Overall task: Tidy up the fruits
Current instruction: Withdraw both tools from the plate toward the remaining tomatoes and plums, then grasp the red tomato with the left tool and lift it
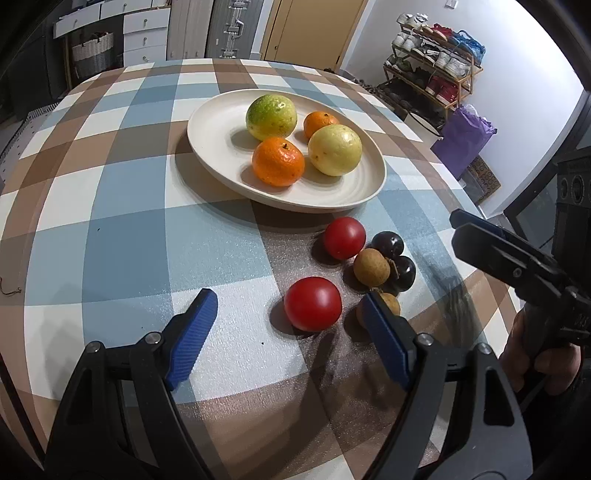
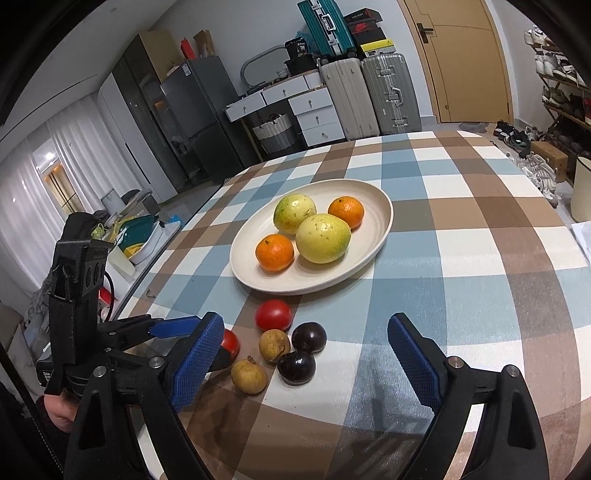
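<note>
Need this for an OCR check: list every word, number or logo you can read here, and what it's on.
"36": on the small black box on the white drawer unit at the back.
Nike swoosh, logo only: on the red-and-black shoebox stacked above the suitcases.
Too small or blurred to read: white print on the black box topping that stack.

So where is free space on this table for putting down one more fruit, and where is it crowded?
Free: the checked cloth left of the plate, and the wide patch right of the dark plums. On the plate, bare room lies left of the fruit. Crowded: the cluster below the plate's near rim, tomatoes, longans and plums packed close together.
</note>
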`<control>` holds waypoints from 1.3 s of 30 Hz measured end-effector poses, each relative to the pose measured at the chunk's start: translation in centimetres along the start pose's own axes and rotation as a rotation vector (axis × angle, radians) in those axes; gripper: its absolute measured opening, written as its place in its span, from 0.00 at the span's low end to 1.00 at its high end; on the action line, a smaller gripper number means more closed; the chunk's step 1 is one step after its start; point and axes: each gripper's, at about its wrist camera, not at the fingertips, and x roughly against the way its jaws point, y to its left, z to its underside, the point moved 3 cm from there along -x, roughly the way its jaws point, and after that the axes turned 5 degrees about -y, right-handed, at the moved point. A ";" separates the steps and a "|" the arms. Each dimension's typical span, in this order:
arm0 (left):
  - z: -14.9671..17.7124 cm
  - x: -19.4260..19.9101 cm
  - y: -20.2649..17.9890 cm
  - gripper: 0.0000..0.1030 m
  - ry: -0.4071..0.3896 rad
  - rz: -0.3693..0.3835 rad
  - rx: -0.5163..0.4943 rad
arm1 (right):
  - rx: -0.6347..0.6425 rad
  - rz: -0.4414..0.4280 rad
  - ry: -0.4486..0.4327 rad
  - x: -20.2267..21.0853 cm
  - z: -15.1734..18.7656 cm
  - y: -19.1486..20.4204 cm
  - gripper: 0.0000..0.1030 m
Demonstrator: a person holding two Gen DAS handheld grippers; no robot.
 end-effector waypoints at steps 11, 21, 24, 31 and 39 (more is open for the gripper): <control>0.0 0.2 -0.6 0.29 -0.021 0.092 -0.035 | -0.029 -0.016 0.005 0.1 0.1 -0.3 0.89; 0.1 1.2 -0.6 0.29 -0.049 0.089 -0.037 | -0.040 -0.035 0.022 0.4 0.2 -0.6 0.89; 0.1 1.6 -0.4 0.29 -0.057 0.091 -0.030 | -0.034 -0.036 0.040 0.3 0.5 -0.5 0.89; 0.6 2.2 0.6 0.29 -0.059 0.091 -0.004 | 0.001 -0.015 0.056 0.4 1.3 0.0 0.89; 0.9 3.2 1.6 0.29 -0.080 0.089 0.008 | 0.007 -0.037 0.067 0.4 1.7 1.0 0.86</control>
